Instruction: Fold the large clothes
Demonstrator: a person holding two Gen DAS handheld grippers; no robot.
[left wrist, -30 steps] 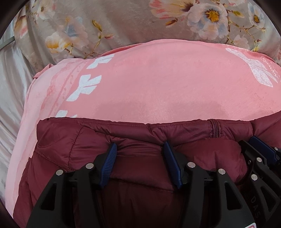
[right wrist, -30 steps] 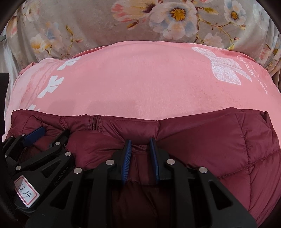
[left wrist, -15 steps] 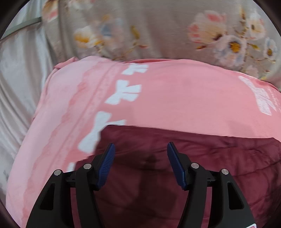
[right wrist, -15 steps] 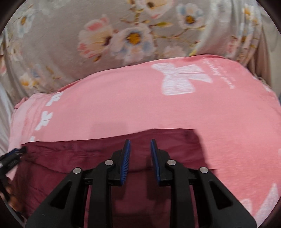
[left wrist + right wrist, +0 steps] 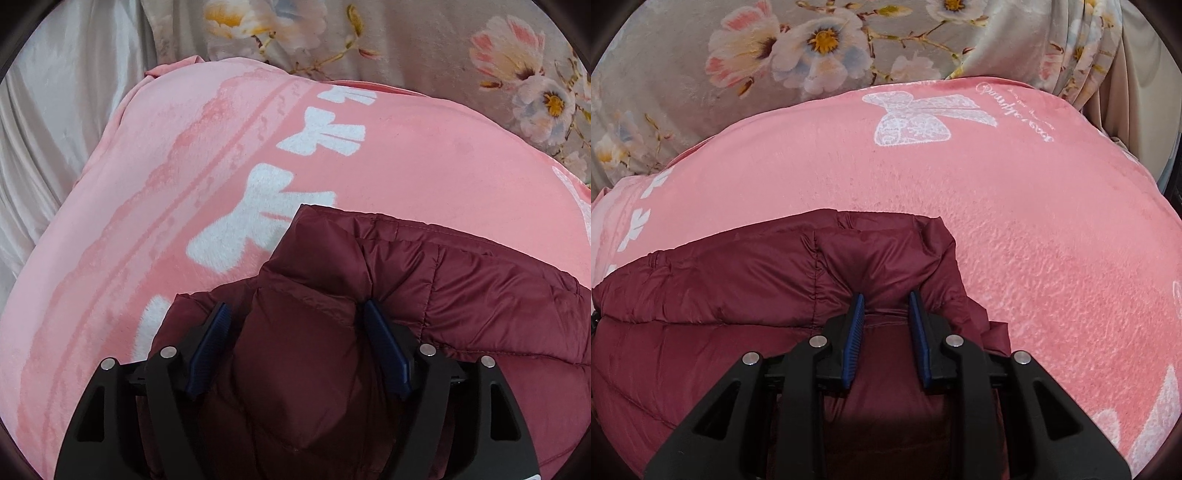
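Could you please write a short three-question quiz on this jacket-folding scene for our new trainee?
1. True or false: the maroon jacket lies on a green blanket.
2. What white shape is printed on the pink blanket? A) butterfly B) star C) car
3. Fill in: jacket fabric sits between the blue pads of the right gripper and the ____ gripper.

Key: 1 false; 2 A; 3 left.
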